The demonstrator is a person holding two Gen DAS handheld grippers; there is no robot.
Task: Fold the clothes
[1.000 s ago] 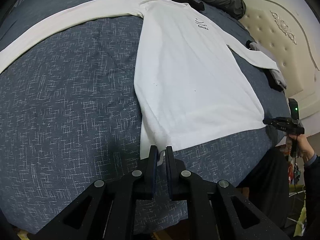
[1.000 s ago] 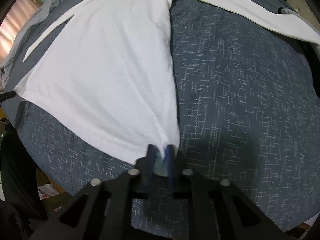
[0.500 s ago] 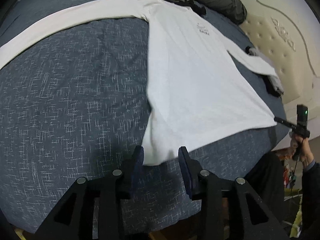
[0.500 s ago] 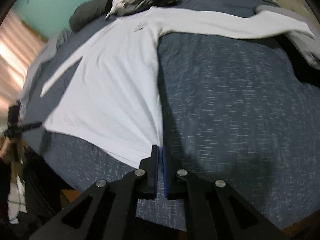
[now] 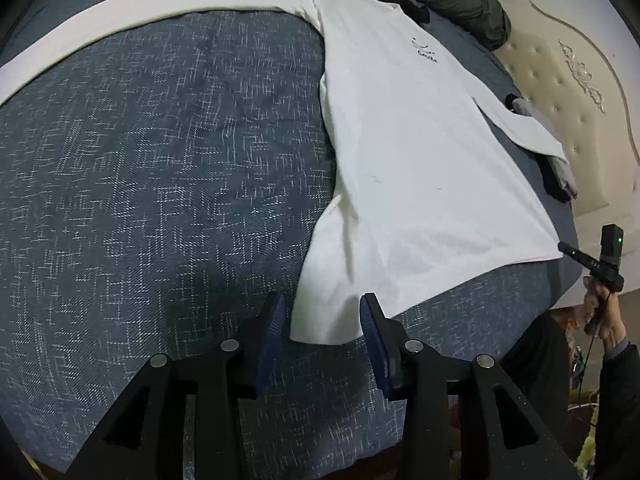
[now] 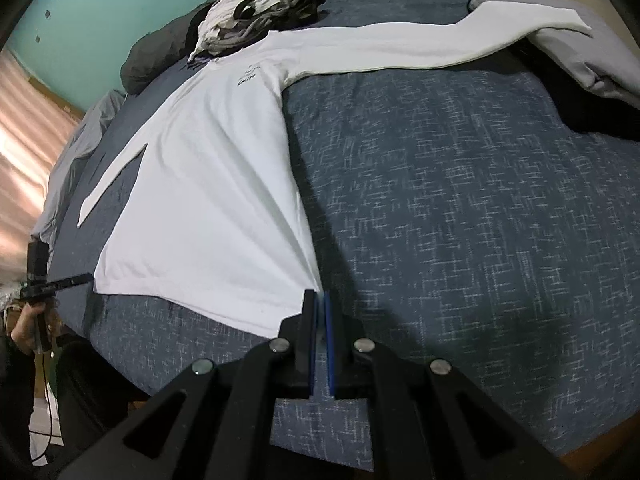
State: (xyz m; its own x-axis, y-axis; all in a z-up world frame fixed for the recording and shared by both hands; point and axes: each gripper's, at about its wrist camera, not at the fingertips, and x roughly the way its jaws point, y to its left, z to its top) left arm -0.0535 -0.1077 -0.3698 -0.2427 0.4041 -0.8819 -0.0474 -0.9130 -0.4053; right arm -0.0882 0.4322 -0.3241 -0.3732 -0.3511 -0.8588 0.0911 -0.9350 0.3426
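Released since 1 s ago: left hand-held gripper [image 5: 322, 330] now spread around hem corner of white long-sleeve shirt [image 5: 408, 152]; right hand-held gripper [image 6: 320, 312] pinches opposite corner. Shirt flat on bed [image 5: 160, 200], sleeves out; no fold visible.

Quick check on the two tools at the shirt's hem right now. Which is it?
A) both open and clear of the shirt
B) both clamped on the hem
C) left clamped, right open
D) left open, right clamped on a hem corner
D: the left tool stands open with a hem corner of the white shirt lying between its fingers, while the right tool is pinched shut on the other corner.
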